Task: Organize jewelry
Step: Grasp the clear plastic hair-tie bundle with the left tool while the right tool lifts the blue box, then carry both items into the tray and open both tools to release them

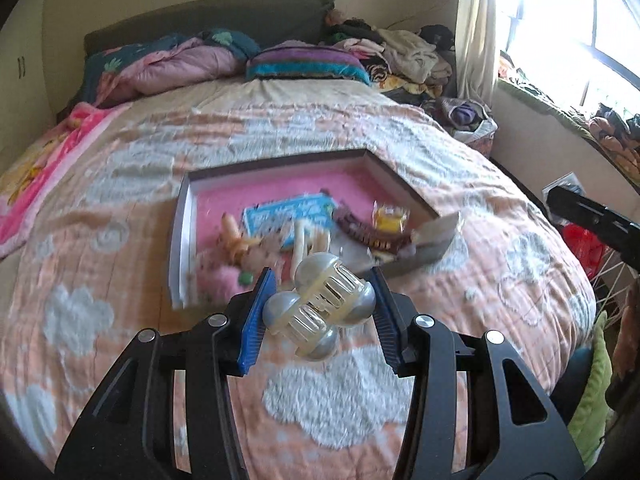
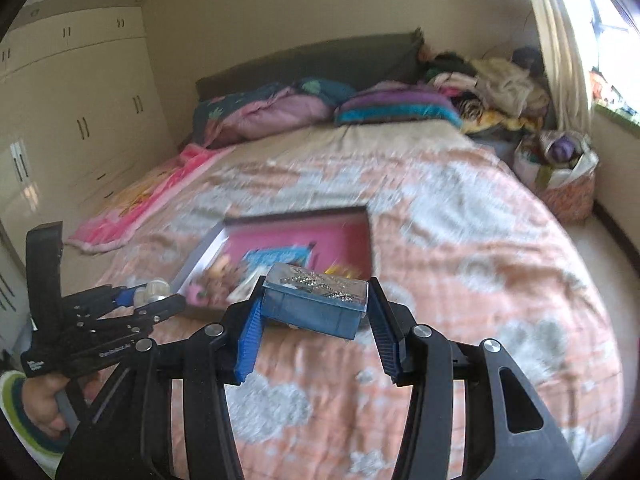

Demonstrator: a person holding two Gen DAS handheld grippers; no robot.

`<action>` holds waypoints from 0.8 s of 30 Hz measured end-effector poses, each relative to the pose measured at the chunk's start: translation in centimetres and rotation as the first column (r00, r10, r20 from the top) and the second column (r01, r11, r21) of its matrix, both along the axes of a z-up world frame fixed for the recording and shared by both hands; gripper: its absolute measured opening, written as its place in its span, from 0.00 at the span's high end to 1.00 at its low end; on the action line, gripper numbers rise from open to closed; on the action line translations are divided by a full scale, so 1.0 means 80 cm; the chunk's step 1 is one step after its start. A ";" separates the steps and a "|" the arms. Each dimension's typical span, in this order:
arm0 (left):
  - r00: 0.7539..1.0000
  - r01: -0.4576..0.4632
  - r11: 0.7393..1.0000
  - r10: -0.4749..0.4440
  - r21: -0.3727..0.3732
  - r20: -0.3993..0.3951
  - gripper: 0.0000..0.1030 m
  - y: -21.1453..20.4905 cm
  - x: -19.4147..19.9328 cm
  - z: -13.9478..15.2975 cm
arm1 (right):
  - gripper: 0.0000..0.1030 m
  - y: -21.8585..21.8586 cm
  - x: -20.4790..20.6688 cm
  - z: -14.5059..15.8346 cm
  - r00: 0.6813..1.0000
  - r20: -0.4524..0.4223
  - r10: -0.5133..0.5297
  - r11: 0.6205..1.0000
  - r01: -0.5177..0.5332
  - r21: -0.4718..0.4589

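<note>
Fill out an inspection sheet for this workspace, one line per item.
Surface: bed with peach cloud-print quilt.
Job's things: pink-lined box on the quilt, holding a blue card and blurred small items; pearl claw clip; blue case of sparkly pieces.
Clutter: clothes pile by the headboard.
Grippers: left gripper shut on the clip; right gripper shut on the case.
Cables: nothing seen.
Surroundings: wardrobe, window, floor bag.
</note>
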State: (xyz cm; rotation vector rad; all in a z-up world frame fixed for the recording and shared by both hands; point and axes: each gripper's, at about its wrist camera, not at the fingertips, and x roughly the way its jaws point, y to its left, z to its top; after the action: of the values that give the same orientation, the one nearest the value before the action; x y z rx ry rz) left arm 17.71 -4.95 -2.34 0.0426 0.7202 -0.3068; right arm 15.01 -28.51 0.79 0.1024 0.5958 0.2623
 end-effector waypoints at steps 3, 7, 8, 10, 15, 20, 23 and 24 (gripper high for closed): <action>1.000 -0.001 1.000 0.001 -0.004 0.000 0.62 -0.002 0.014 0.004 | 0.55 -0.011 0.009 0.009 1.000 0.018 -0.011 1.000 0.011 -0.009; 1.000 0.004 1.000 -0.004 0.003 0.008 0.62 -0.009 0.031 0.008 | 0.55 -0.018 0.026 0.017 0.999 0.030 -0.014 1.000 0.014 -0.027; 1.000 0.005 1.000 -0.005 0.005 0.008 0.62 -0.011 0.035 0.009 | 0.54 -0.019 0.034 0.019 0.999 0.032 -0.012 0.999 0.013 -0.038; 1.000 0.009 1.000 -0.009 0.005 0.007 0.62 -0.014 0.046 0.009 | 0.54 -0.016 0.046 0.019 1.000 0.026 -0.008 0.999 0.010 -0.052; 1.000 0.012 1.000 -0.012 0.007 -0.008 0.62 -0.022 0.073 0.001 | 0.54 -0.002 0.086 0.009 1.000 -0.013 0.025 0.997 -0.026 -0.068; 0.999 0.010 1.000 -0.010 0.008 -0.046 0.62 -0.027 0.094 -0.019 | 0.54 0.019 0.127 -0.018 0.994 -0.088 0.060 0.994 -0.067 -0.083; 0.997 0.007 1.000 -0.006 0.011 -0.072 0.62 -0.028 0.103 -0.034 | 0.54 0.034 0.149 -0.044 0.987 -0.144 0.075 0.991 -0.090 -0.103; 0.997 0.007 1.000 -0.006 0.011 -0.077 0.62 -0.028 0.104 -0.037 | 0.54 0.038 0.152 -0.050 0.985 -0.156 0.076 0.990 -0.093 -0.107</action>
State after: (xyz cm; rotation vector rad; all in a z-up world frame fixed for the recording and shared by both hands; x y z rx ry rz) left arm 26.02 -7.18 -5.30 0.0444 0.7984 -0.3121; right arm 27.21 -25.51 -3.18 -0.0140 0.7658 0.3042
